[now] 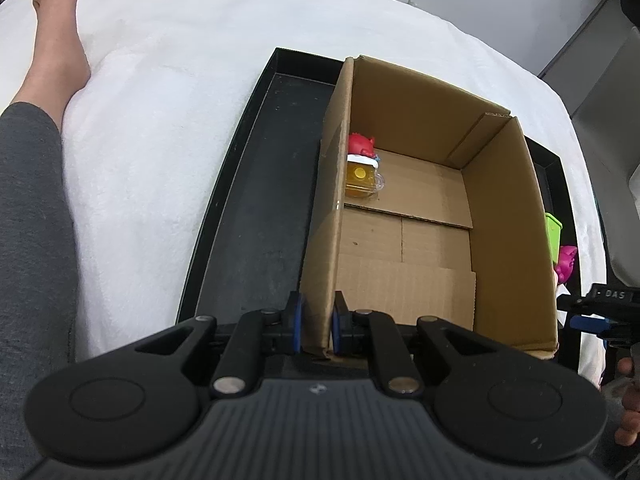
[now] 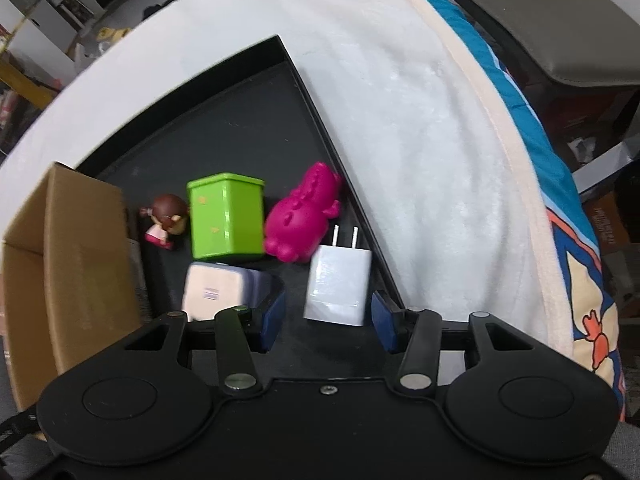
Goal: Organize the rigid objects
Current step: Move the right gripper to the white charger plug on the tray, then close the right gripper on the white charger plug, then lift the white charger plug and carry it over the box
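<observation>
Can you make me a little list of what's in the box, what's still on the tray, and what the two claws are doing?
in box: red plastic toy, yellow see-through toy mug
box: open brown cardboard box on black tray
still on tray: white plug charger, pink crocodile toy, green square tin, small doll figure, white rounded gadget
left claw: shut on box wall
right claw: around charger, pads not touching
</observation>
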`<state>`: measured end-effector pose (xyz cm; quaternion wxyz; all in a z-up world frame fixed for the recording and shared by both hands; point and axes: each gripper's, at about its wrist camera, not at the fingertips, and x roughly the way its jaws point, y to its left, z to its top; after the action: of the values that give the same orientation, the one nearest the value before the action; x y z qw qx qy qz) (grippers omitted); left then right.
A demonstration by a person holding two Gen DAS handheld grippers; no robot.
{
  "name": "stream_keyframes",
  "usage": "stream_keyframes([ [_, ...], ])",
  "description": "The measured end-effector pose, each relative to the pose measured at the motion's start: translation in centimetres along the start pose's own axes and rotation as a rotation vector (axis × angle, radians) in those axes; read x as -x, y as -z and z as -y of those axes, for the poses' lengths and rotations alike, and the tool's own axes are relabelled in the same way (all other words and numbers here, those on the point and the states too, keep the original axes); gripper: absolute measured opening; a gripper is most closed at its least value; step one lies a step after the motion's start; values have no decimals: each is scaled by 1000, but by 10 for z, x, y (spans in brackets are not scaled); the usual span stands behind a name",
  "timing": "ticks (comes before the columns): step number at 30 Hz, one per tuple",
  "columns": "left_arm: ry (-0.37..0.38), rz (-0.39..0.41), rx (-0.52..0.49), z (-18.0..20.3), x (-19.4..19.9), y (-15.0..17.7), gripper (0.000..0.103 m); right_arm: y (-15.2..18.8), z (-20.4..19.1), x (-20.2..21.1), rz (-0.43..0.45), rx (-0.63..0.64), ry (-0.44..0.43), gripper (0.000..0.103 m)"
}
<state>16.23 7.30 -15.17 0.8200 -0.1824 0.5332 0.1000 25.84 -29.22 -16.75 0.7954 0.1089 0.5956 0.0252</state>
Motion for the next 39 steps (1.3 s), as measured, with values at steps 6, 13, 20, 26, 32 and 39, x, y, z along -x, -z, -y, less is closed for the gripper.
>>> stream_keyframes([
  [6, -8, -1, -5, 2, 0, 0, 13, 2, 3, -13, -1, -16, 35, 46],
  [13, -18, -3, -12, 5, 1, -1, 13, -2, -3, -22, -7, 20, 43, 38],
  [20, -23, -1, -4, 6, 1, 0, 13, 3, 4, -18, -8, 4, -23, 37],
  [26, -25, -3, -1, 7, 1, 0, 13, 8, 16, -5, -9, -44, -99, 37],
  [32, -22, -11, 0, 7, 1, 1, 13, 10, 24, 14, 10, -67, -139, 37],
  [39, -11, -19, 4, 6, 0, 0, 13, 11, 20, 21, 12, -63, -161, 37],
])
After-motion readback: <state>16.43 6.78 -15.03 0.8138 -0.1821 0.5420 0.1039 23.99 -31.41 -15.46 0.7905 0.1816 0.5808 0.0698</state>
